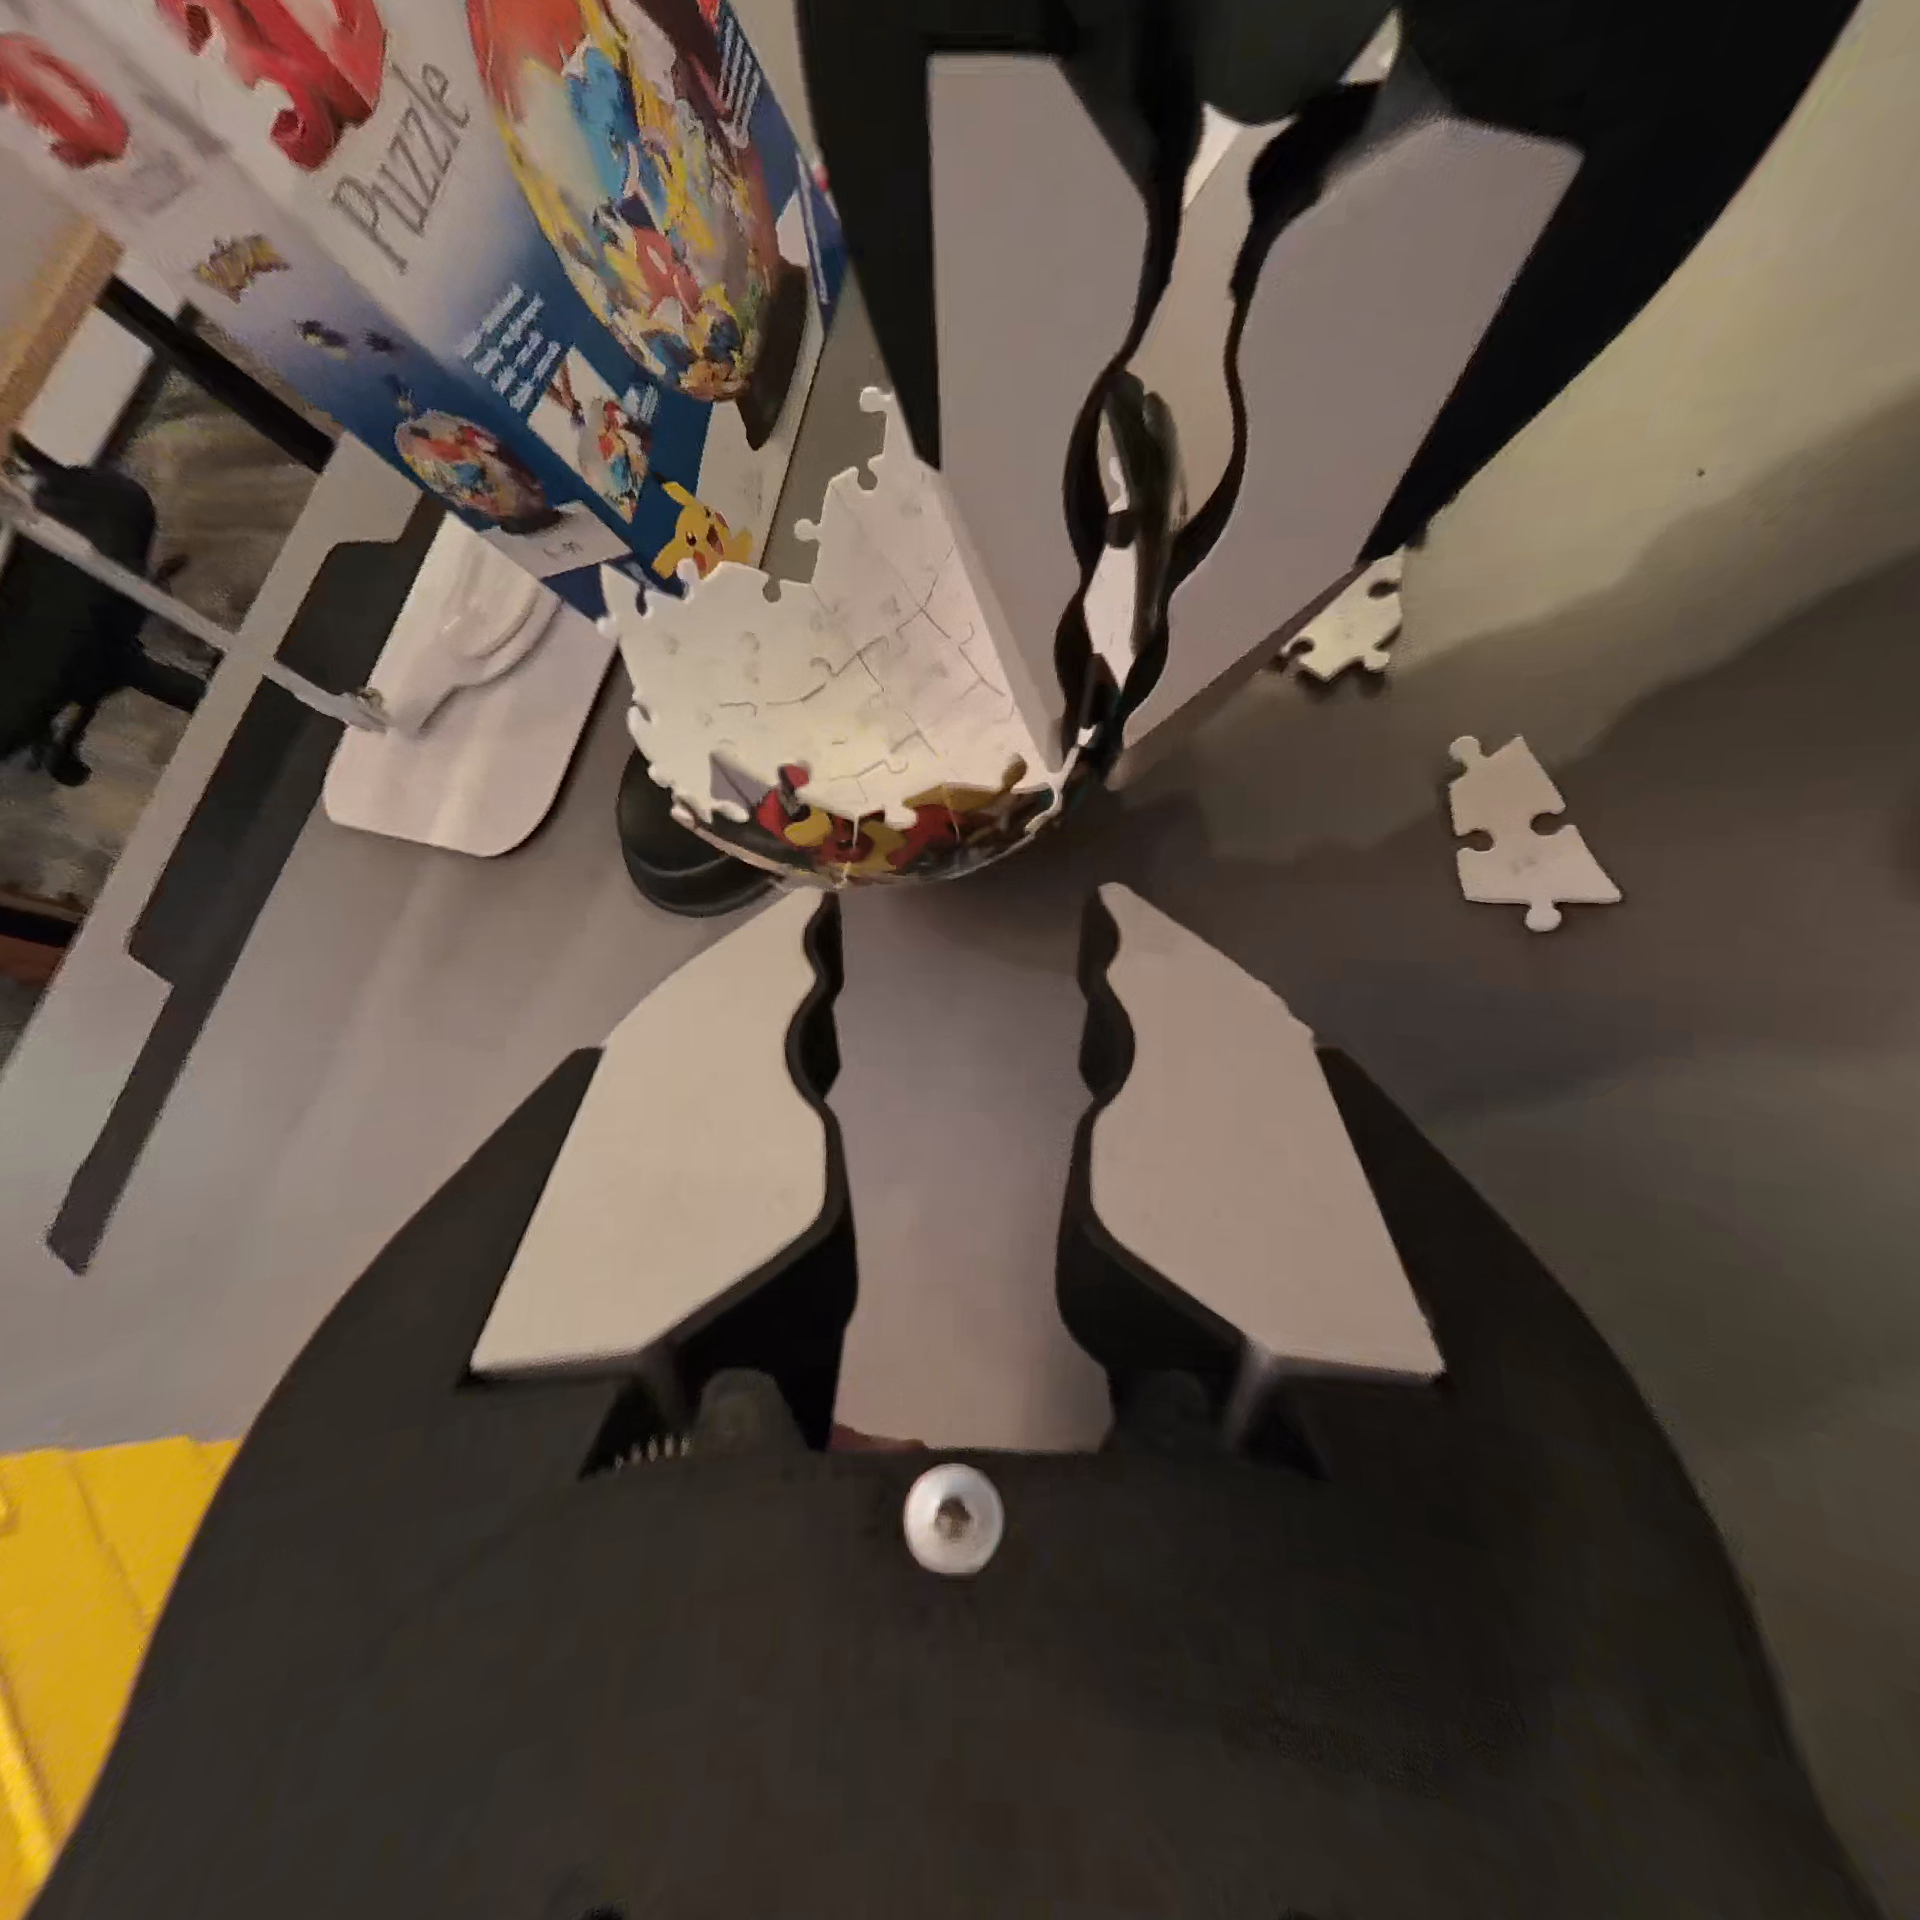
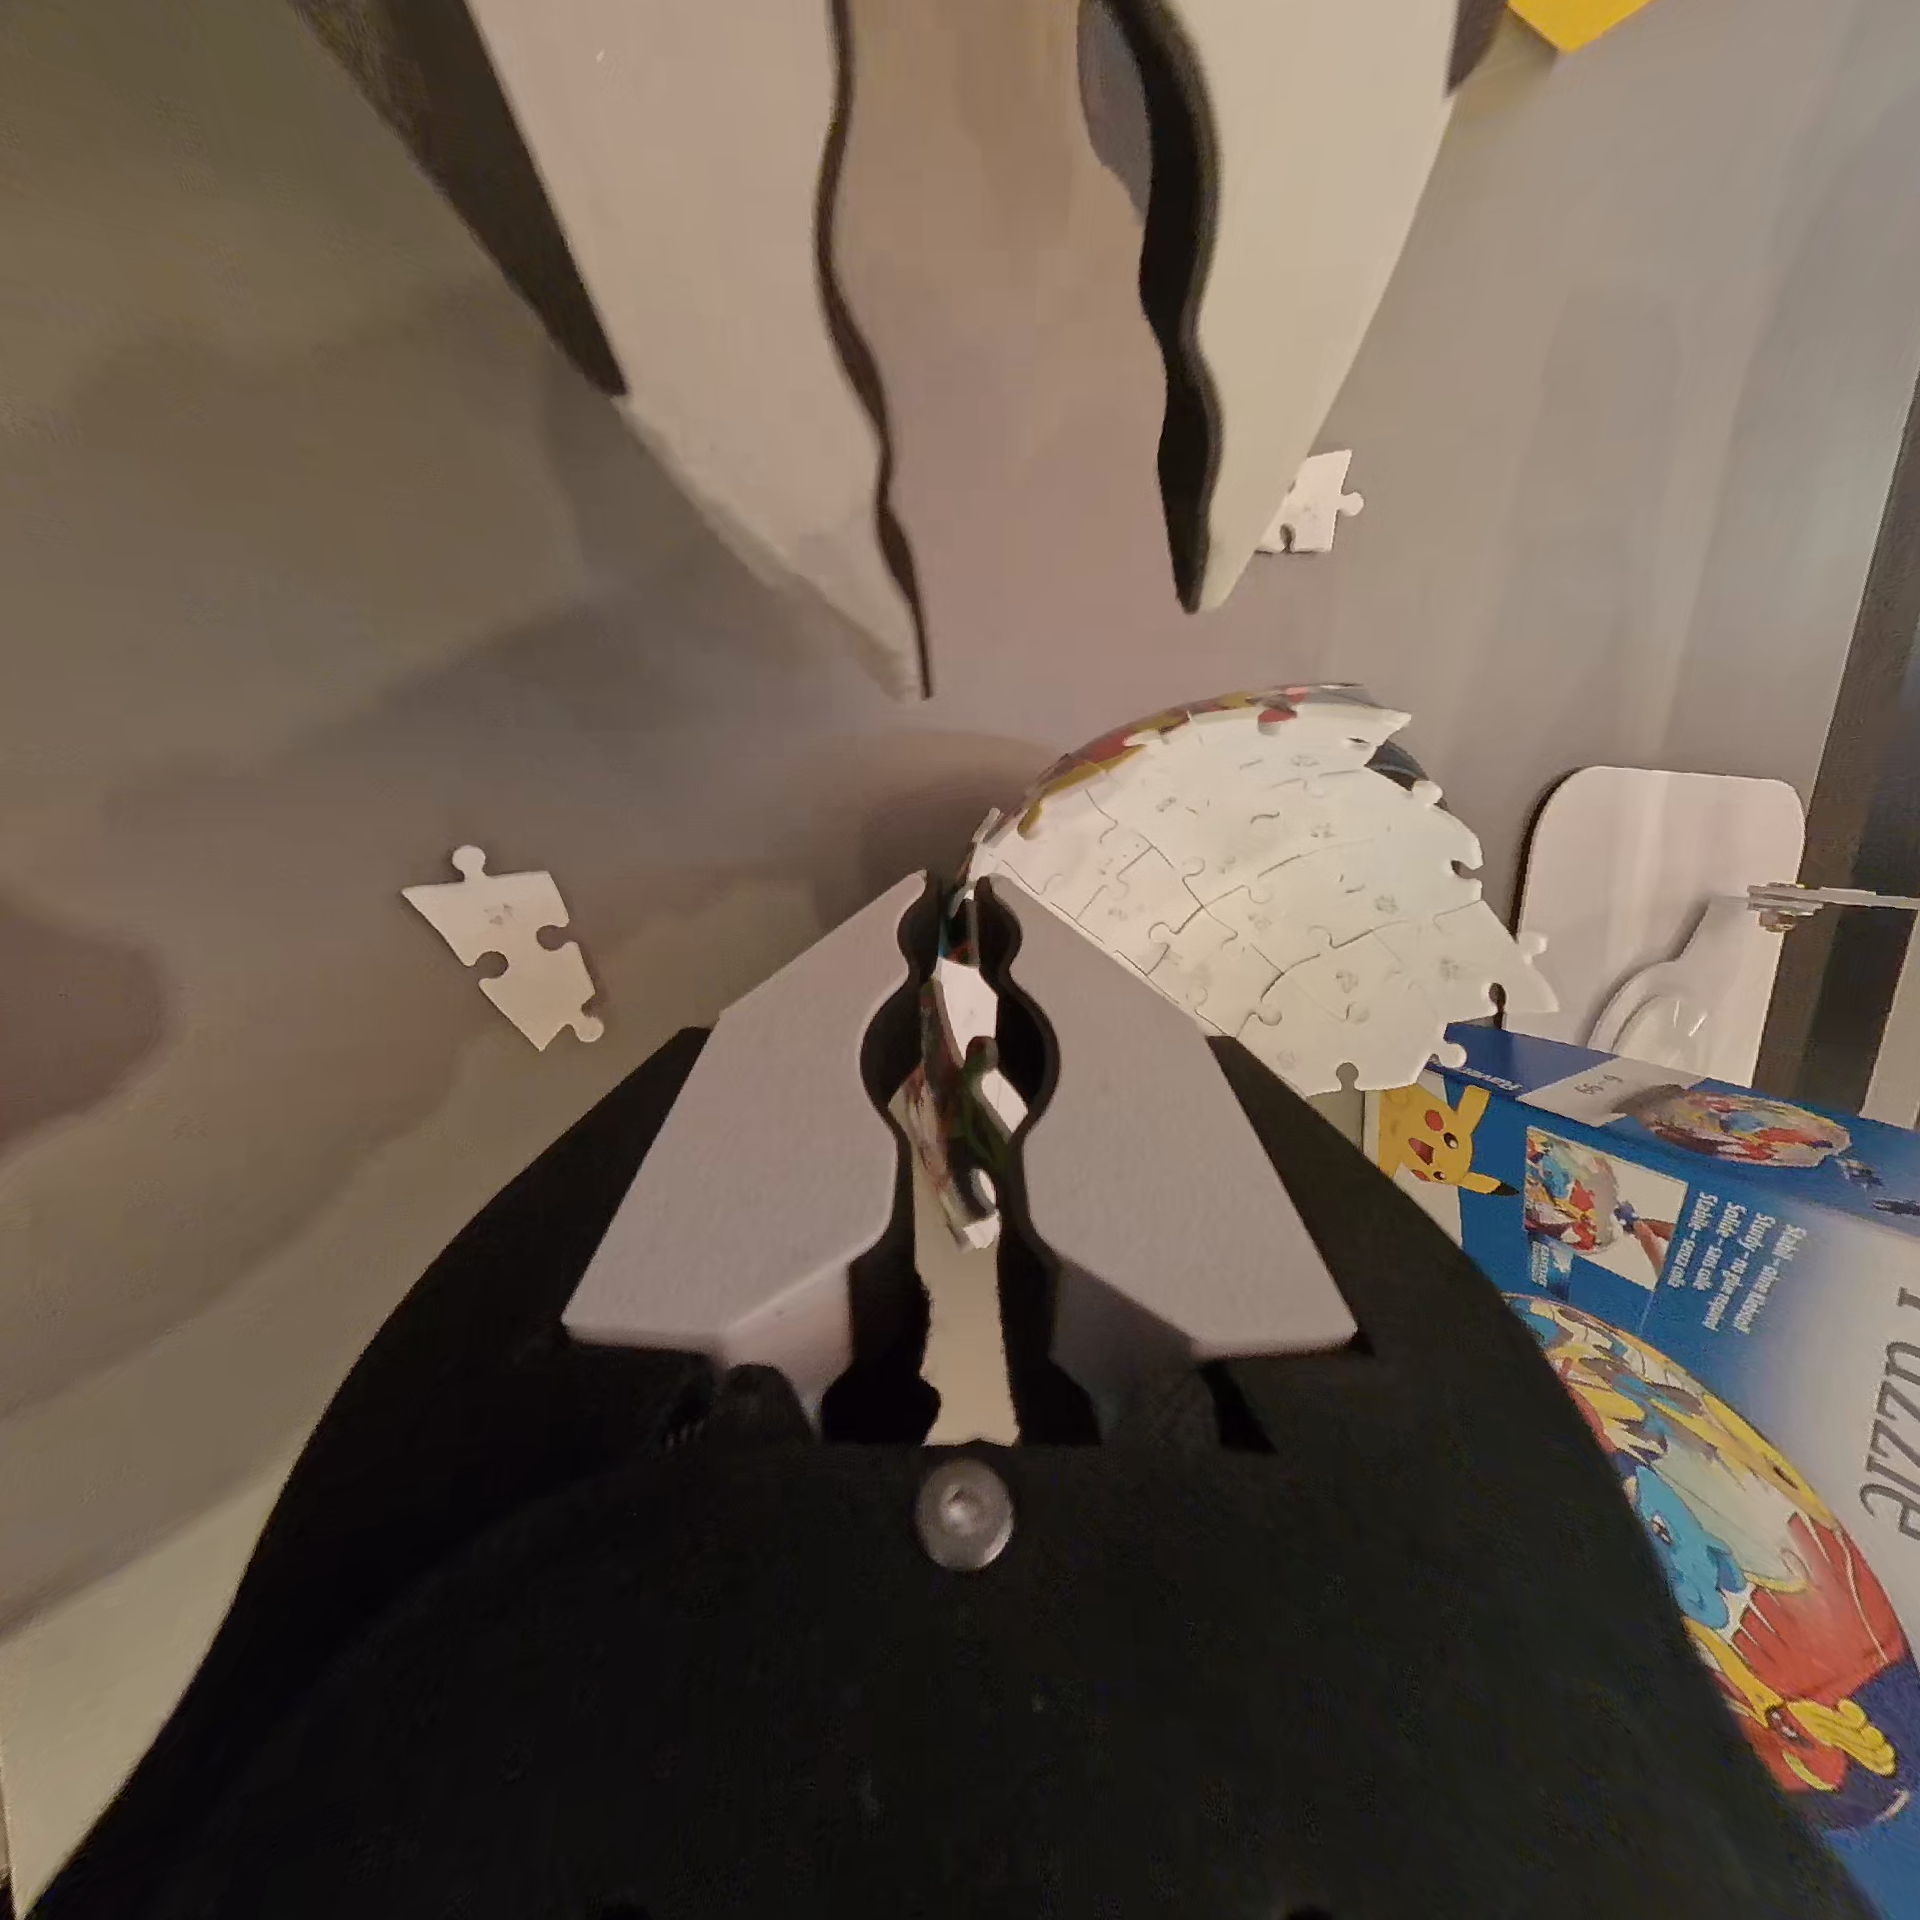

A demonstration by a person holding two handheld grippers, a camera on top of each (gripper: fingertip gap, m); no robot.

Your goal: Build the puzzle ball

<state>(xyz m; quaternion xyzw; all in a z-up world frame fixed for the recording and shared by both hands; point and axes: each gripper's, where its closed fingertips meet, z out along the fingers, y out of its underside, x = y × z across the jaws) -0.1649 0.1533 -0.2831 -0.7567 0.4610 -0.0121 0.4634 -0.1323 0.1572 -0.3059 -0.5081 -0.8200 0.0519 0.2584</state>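
My right gripper is clamped on a piece, its tip at the rim of the half-built ball on the table. My left gripper hangs apart, empty. Pushing crooked could buckle the shell or tip it.

The table is seen as a smooth, matt grey surface with soft shadows and no glare. The puzzle ball is made of thin curved pieces, matt white inside and glossy printed colour outside. The loose pieces are shown white side up, dull and paper-like. The box near the table's far edge is printed card with a slight sheen. The left gripper and right gripper are formed of matt black plastic with pale grey smooth finger plates; a shiny metal screw is set in the left body.
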